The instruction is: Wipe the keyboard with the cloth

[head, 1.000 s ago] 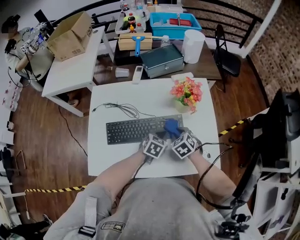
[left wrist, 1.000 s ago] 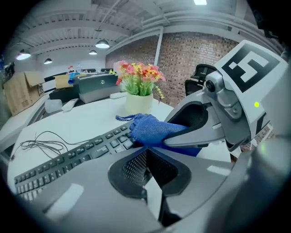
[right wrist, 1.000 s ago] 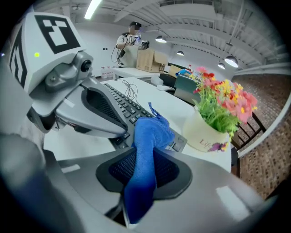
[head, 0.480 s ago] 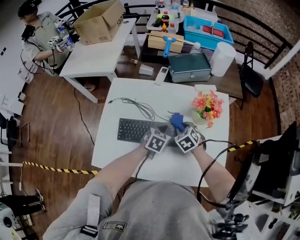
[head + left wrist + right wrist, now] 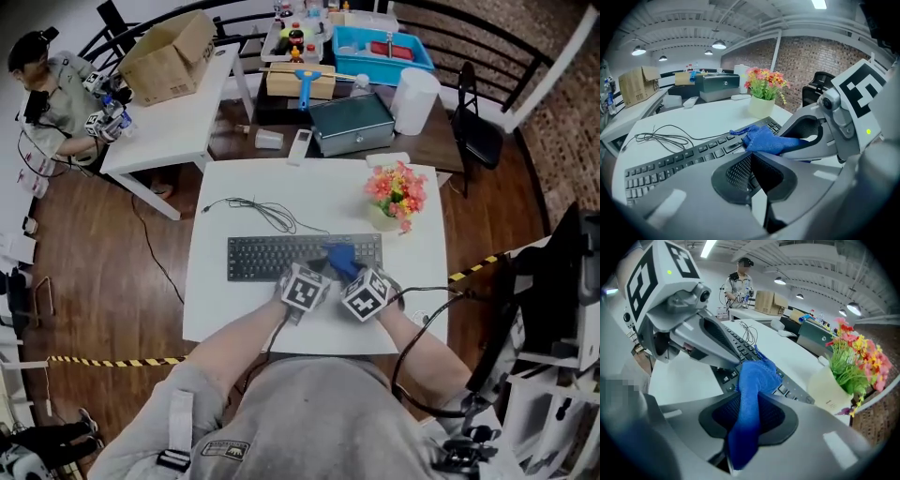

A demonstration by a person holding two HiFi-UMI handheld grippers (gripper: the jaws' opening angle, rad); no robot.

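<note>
Pinching the blue cloth (image 5: 751, 380) between its pads, the right claw (image 5: 345, 268) was held over the right half of the black keyboard (image 5: 262, 255), with the cloth's free end bunched on the keys. The left claw (image 5: 316, 269) was seen just beside it, at the keyboard's near edge, its jaws pressed together on nothing.

No writing could be read. Only square markers (image 5: 305, 289) were carried by the claws, and the print on the pale vase (image 5: 829, 391) was too small to make out.

The pinch itself was shown only in the right gripper view; in the head view the cloth appeared merely as a blue patch ahead of the claws. A person (image 5: 740, 286) far behind the keyboard's left end was shown standing in the right gripper view.

A loose cable (image 5: 262, 214) lay behind the keyboard on the white table (image 5: 225, 314), and the vase stood just behind the keyboard's right end. Bare table lay open in front of the keyboard's left half.
</note>
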